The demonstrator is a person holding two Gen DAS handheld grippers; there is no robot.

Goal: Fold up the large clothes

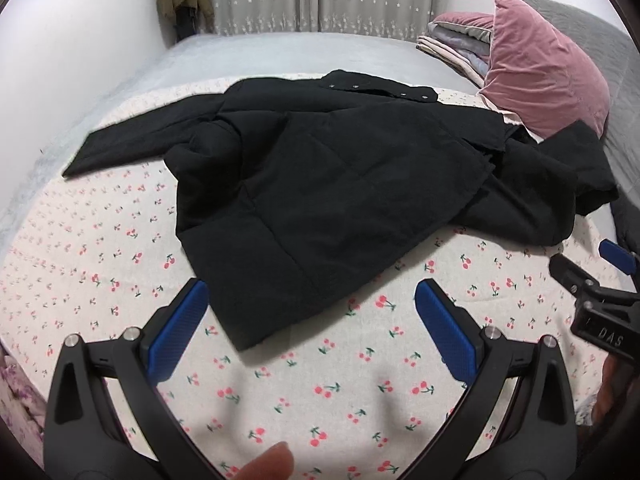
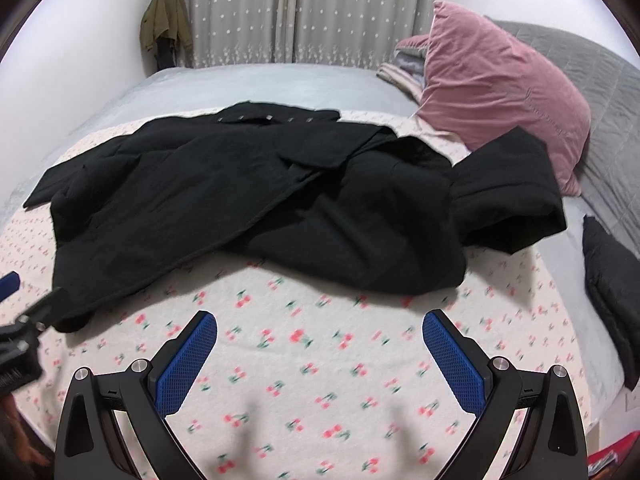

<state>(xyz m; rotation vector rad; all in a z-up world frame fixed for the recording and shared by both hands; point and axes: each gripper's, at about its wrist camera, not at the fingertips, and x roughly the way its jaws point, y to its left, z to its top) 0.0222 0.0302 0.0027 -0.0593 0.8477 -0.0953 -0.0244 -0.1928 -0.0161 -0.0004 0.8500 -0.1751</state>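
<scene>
One black coat lengthwise left-right

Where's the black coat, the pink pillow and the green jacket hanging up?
black coat (image 1: 320, 184): left wrist view, middle of its quilted body.
pink pillow (image 2: 496, 84): right wrist view, its velvet front.
green jacket (image 2: 164, 24): right wrist view, its hanging body.

My left gripper hangs wide open over the cherry-print sheet, its left pad beside the black coat's hem; my right gripper shows at the edge
</scene>
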